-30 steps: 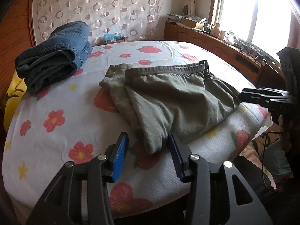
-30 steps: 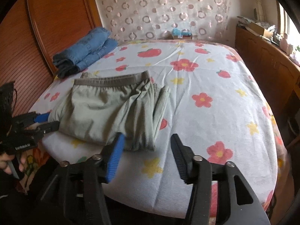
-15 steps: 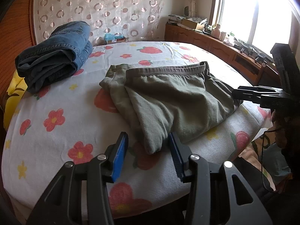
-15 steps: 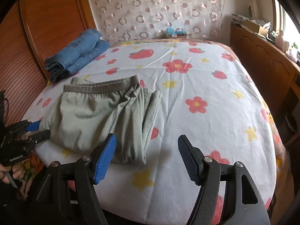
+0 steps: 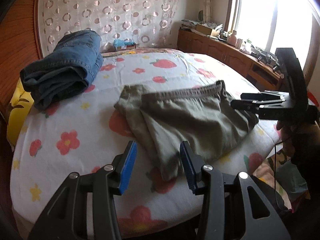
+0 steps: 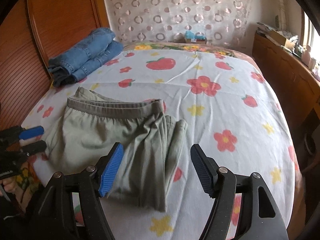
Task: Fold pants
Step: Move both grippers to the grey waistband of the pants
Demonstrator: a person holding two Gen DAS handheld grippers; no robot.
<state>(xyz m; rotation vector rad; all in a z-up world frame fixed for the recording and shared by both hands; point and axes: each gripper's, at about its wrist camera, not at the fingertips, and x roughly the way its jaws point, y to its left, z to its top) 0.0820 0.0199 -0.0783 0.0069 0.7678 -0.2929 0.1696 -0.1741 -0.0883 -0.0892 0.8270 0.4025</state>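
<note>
The olive-green pants (image 6: 112, 138) are laid folded on the flower-printed bed sheet (image 6: 230, 104) near its front edge, with the elastic waistband turned toward the headboard end and the folded legs bunched along the right side, so that the long axis is set roughly from front to back. The left gripper (image 5: 158, 168) is held with its jaws spread on either side of the near-left corner of the cloth, nothing being pinched. The right gripper (image 6: 157, 172) is likewise opened wide above the near-right folded edge, and no contact can be confirmed.
</note>
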